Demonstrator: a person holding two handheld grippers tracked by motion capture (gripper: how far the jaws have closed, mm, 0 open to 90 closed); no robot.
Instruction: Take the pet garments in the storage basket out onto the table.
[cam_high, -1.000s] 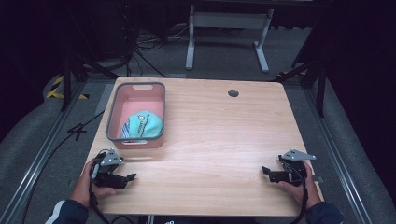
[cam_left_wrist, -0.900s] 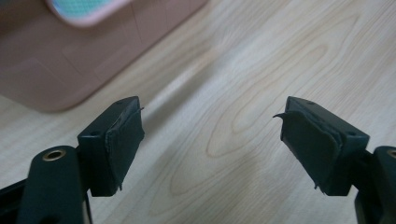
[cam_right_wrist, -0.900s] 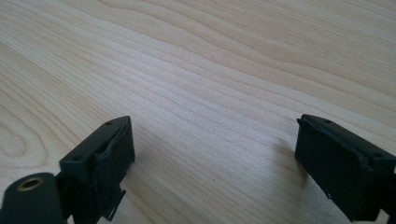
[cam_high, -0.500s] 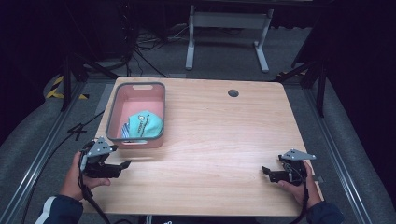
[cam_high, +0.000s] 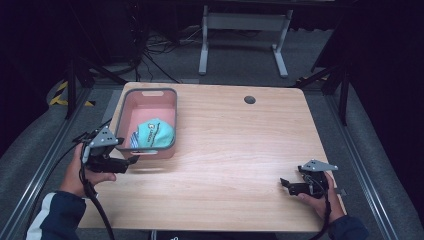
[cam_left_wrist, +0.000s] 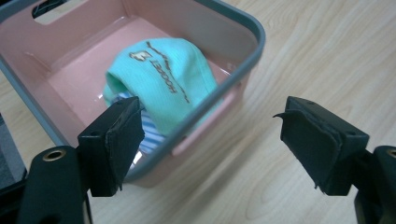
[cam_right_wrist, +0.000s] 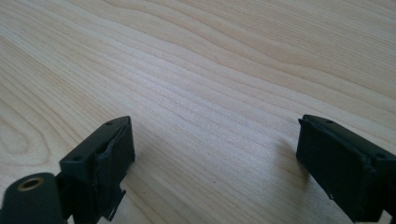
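I held the left tongs (cam_high: 131, 162) wide with nothing between them, their jaws having just been opening, at the pink basket's (cam_high: 170, 102) lower-left corner where the mint sock (cam_high: 156, 134) lay, the right tongs (cam_high: 285, 184) wide at lower right.

It looked like a lab or recording studio: a lone wooden table (cam_high: 240, 150) stood on grey carpet (cam_high: 235, 60), fenced by metal rails (cam_high: 372, 165), with black drapes all around, loose cables (cam_high: 150, 50) trailing behind, and a metal stand (cam_high: 240, 30) beyond.
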